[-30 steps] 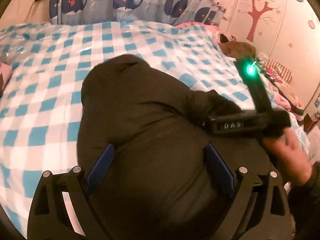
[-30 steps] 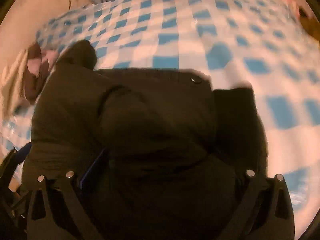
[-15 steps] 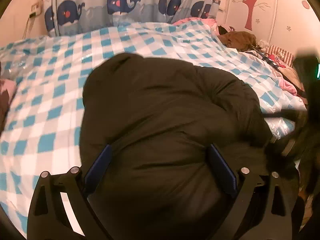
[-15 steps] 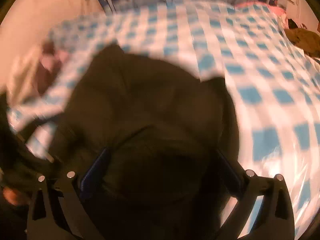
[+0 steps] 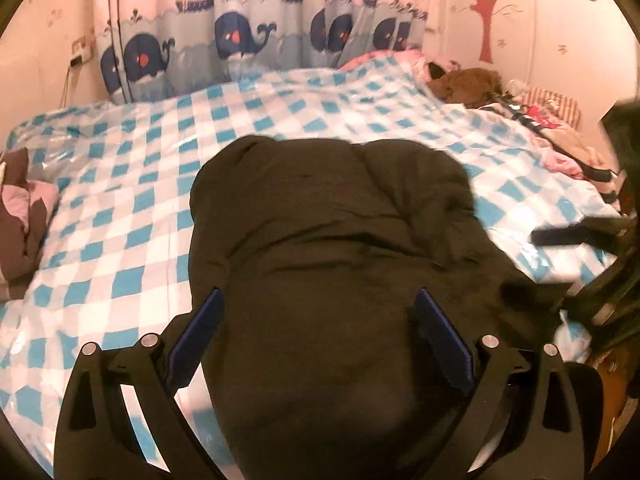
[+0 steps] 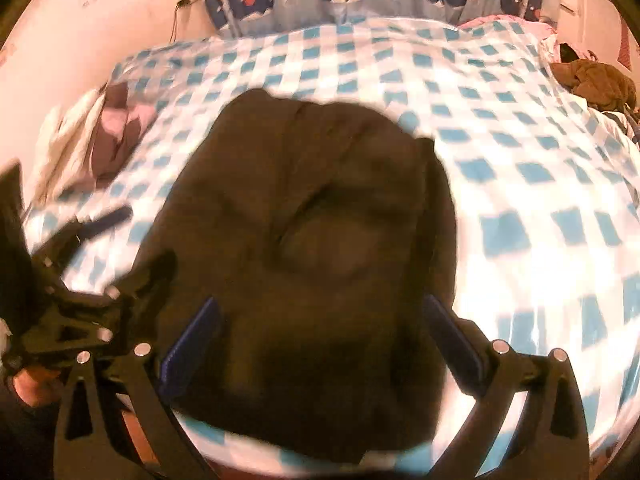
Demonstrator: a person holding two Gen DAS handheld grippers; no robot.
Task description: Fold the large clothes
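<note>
A dark padded jacket (image 5: 340,220) lies bundled on the blue-and-white checked bed cover (image 5: 140,200). My left gripper (image 5: 318,300) is open above the jacket's near end, with blue pads on both sides and nothing clamped. At the right edge of this view my right gripper (image 5: 560,264) shows as a blur beside the jacket. In the right wrist view the jacket (image 6: 300,200) fills the middle, and my right gripper (image 6: 320,300) hangs open over its near edge. There my left gripper (image 6: 132,240) is blurred at the left, held by a hand (image 6: 32,392).
A brown and pink garment (image 5: 20,216) lies at the bed's left edge. A brown clothing heap (image 5: 468,84) and mixed clothes (image 5: 560,136) crowd the far right. A whale-print curtain (image 5: 240,40) hangs behind the bed. Checked cover (image 6: 540,160) stretches right of the jacket.
The right gripper, which reached across the jacket a second ago, has drawn off to the right edge. Both cameras have risen and tilted up, showing more bed and curtain.
</note>
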